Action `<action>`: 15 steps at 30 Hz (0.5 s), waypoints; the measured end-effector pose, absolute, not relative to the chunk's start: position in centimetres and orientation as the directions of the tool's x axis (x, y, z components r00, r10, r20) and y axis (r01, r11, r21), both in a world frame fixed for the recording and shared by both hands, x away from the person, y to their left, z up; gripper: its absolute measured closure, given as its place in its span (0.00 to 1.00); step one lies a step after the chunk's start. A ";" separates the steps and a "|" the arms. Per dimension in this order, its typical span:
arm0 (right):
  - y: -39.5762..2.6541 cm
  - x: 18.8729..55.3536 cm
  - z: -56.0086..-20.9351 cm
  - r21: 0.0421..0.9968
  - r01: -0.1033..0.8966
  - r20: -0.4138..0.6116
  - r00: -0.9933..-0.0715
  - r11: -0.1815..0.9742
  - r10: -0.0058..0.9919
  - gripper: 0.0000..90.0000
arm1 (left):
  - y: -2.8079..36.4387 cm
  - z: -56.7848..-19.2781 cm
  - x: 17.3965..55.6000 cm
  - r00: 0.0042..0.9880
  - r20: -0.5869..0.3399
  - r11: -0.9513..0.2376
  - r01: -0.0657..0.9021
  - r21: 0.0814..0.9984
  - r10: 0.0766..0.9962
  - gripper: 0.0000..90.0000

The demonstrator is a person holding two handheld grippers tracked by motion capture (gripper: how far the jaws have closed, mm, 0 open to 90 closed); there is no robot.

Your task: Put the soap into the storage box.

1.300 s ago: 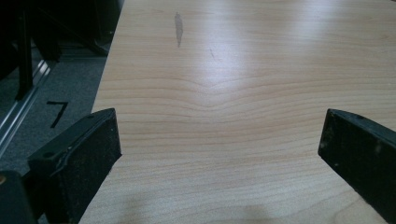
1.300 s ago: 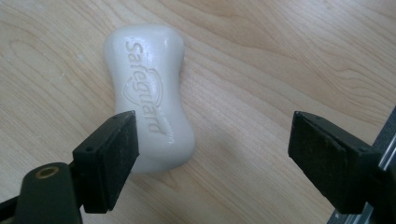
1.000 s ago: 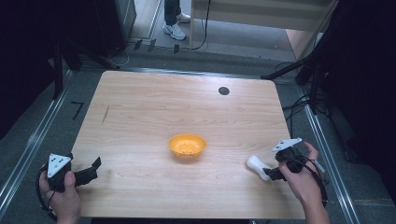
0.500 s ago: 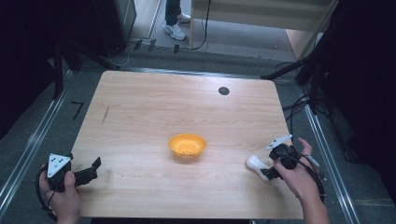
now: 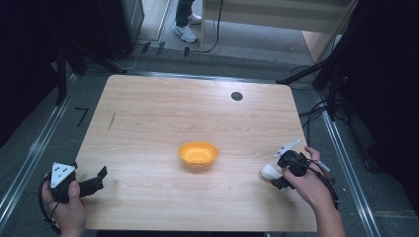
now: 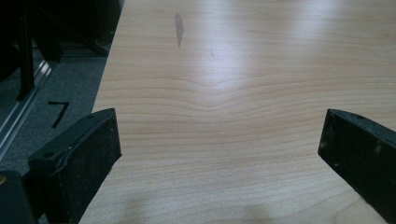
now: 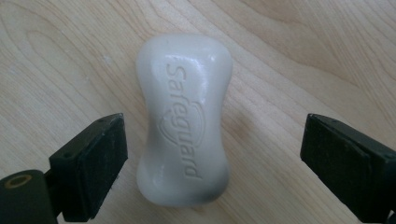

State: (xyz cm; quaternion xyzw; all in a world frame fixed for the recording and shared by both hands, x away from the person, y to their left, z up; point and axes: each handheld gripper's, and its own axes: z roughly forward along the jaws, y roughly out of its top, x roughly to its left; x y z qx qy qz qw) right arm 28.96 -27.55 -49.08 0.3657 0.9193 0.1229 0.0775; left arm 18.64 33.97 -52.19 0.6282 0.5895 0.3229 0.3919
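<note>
A white soap bar [image 7: 184,121] stamped "Safeguard" lies flat on the wooden table [image 5: 173,108] at the front right, also seen as the soap bar [image 5: 270,171] from above. My right gripper [image 7: 212,154] points down over it, and its jaws have just been opening. The soap lies between them, close to the left pad and well clear of the right one. From above, the right gripper [image 5: 277,175] sits just right of the soap. An orange bowl [image 5: 198,153] stands mid-table. My left gripper [image 5: 99,180] rests open at the front left corner, and in its own view the left gripper [image 6: 219,149] has bare wood between its jaws.
A small black round spot [image 5: 236,96] marks the far part of the table. Metal rails run along both sides on the floor. A person's shoes [image 5: 184,32] and cables show beyond the far edge. The table's left edge [image 6: 108,88] runs close to my left jaw.
My right hand has shifted slightly left toward the soap and tilted, so its grey plate now stands edge-on. The soap, the bowl and the left gripper have stayed put.
</note>
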 end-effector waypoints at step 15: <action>-26.4 29.5 -50.4 0.237 0.681 -0.009 -0.712 0.693 0.703 0.29 | 34.0 -52.2 18.6 0.095 -0.061 0.007 0.487 0.874 0.994 0.00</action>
